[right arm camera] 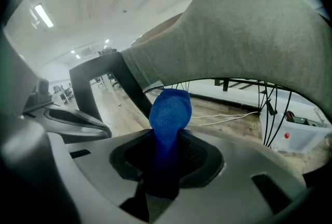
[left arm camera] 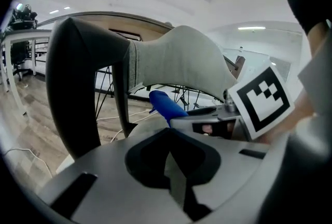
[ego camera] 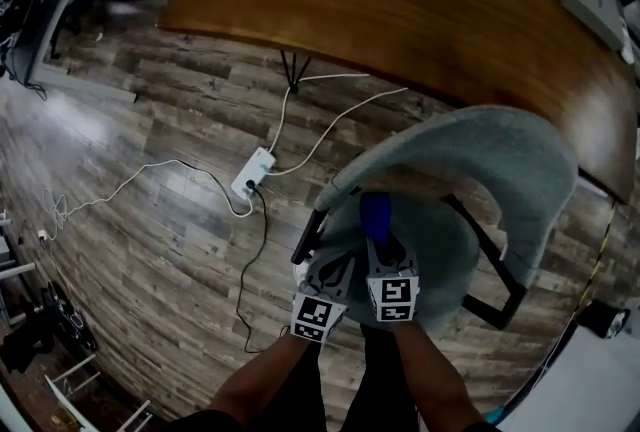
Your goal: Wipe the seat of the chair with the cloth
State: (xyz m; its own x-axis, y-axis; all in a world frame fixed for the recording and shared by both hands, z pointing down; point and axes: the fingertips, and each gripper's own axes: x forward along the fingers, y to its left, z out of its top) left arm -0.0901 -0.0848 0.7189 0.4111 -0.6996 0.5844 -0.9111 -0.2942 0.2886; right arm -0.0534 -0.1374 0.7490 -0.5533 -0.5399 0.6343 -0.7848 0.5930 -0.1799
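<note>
Left gripper [ego camera: 333,270]: jaws together, nothing between them, positioned over the near left edge of the chair seat [ego camera: 445,265]. Right gripper [ego camera: 378,242], just beside it on the right: jaws clamped on the blue cloth [ego camera: 375,214], which projects over the seat; contact not discernible. Beyond: grey backrest [ego camera: 490,160], then wooden table [ego camera: 400,0].

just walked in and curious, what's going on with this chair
A person holds a tool in each hand over a grey chair. The right tool is shut on a blue cloth, held over the seat. The left tool is shut and empty beside it. Whether the cloth touches the seat can't be told.
</note>
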